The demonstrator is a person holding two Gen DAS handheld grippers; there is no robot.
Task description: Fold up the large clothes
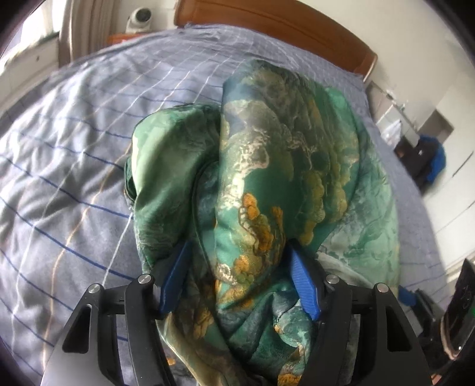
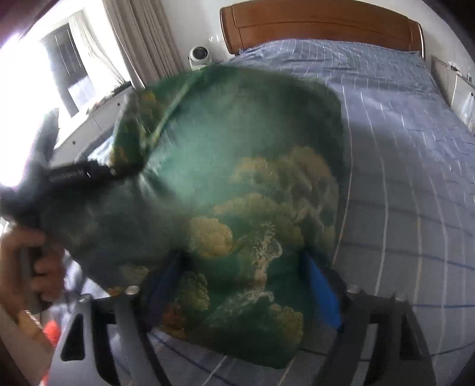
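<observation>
We grip the green garment (image 1: 267, 184) bunched between the blue pads of our left gripper (image 1: 240, 276); our right gripper (image 2: 246, 285) clamps another part, lifted. The cloth runs away from both claws over the bed (image 1: 74, 148), toward the headboard (image 2: 320, 26).

I can read no text anywhere in my two views. In my right wrist view there is a pale line of lettering on the black body of my left gripper (image 2: 78, 172), but it is smeared by blur and I cannot make out a single letter. I find no legible labels, brands or numbers.
</observation>
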